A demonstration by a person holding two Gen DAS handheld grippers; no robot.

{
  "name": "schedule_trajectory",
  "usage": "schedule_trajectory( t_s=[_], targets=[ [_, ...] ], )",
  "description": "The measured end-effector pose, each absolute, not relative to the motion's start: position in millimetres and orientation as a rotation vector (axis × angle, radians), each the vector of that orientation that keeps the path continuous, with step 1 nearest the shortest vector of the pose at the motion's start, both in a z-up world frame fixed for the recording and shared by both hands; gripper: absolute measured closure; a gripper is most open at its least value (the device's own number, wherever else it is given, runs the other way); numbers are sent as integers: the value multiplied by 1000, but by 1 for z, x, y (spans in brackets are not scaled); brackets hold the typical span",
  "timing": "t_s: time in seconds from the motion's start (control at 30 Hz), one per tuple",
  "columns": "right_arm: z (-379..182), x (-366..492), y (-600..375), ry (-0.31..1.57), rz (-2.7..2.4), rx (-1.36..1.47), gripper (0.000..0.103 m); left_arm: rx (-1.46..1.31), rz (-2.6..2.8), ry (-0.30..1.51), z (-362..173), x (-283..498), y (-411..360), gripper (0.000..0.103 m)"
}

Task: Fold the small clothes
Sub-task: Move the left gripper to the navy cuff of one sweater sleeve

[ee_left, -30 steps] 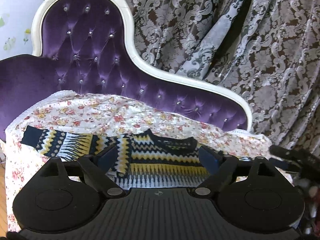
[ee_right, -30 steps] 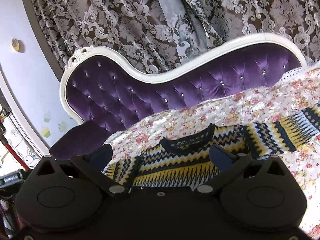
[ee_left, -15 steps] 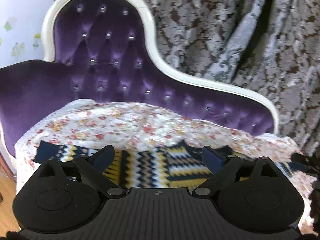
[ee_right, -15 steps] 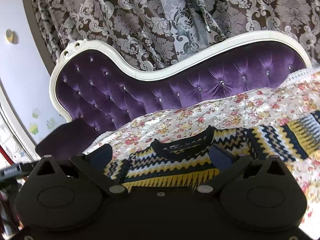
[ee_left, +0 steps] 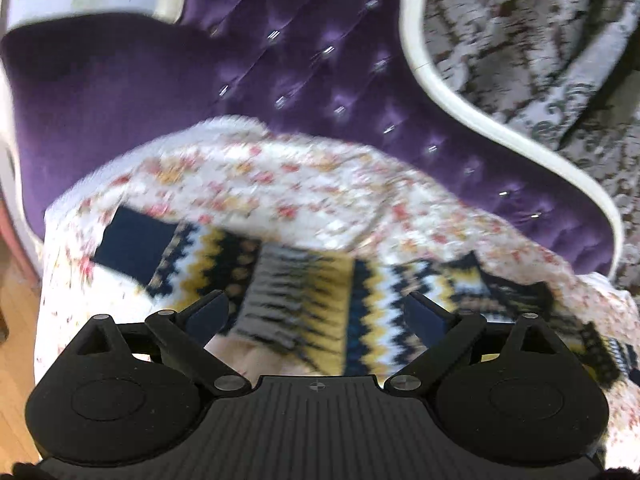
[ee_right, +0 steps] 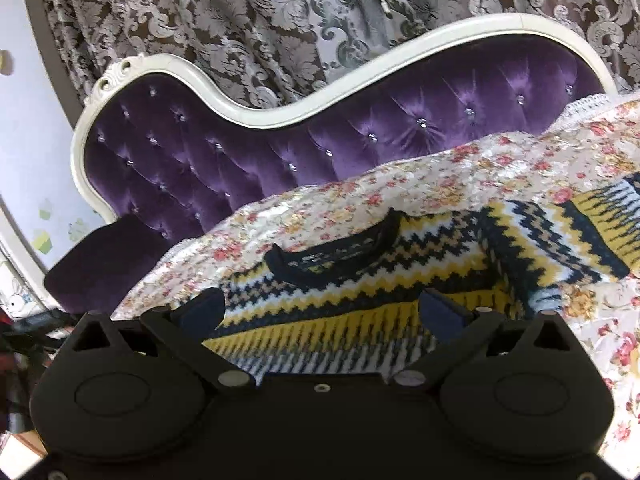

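Observation:
A small knitted sweater (ee_right: 360,280) with navy, yellow and white zigzags lies flat on a floral cover (ee_right: 400,188), its navy collar (ee_right: 332,252) facing the sofa back. In the left wrist view its left sleeve (ee_left: 288,280) stretches out to a navy cuff (ee_left: 132,244); this view is blurred by motion. My left gripper (ee_left: 316,312) is open and empty, just above the sleeve. My right gripper (ee_right: 320,312) is open and empty, over the sweater's body below the collar. The right sleeve (ee_right: 592,228) runs off to the right.
The floral cover lies on a purple tufted sofa (ee_right: 240,152) with a white carved frame (ee_right: 280,116). Patterned grey curtains (ee_right: 240,20) hang behind. Wooden floor (ee_left: 12,340) shows left of the sofa's edge.
My left gripper has swung left and down, closer to the sweater's left sleeve and cuff. My right gripper has moved slightly nearer the sweater's body. Both stay open.

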State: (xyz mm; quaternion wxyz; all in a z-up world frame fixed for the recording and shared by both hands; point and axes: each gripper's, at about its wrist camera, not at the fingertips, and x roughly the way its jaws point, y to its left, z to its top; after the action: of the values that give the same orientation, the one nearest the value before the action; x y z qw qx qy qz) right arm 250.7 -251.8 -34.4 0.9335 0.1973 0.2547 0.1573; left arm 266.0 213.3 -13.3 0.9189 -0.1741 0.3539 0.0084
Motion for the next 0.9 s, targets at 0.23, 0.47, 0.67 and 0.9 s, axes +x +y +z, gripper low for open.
schedule_trajectory(
  t_s=[0.23,0.47,0.67,0.9],
  targets=[
    [-41,257,-239,557,344,373,0,-336,81,708,-46,279,232,8],
    [-43,256,-230,562,368,349,0,-332,115,717,-66,296,252,8],
    [-46,258,-225,578,386,344,0,-368,122,707,-79,294,266,8],
    [-53,260,-218,608,392,323,0,-442,130,638,-72,302,283,10]
  ],
)
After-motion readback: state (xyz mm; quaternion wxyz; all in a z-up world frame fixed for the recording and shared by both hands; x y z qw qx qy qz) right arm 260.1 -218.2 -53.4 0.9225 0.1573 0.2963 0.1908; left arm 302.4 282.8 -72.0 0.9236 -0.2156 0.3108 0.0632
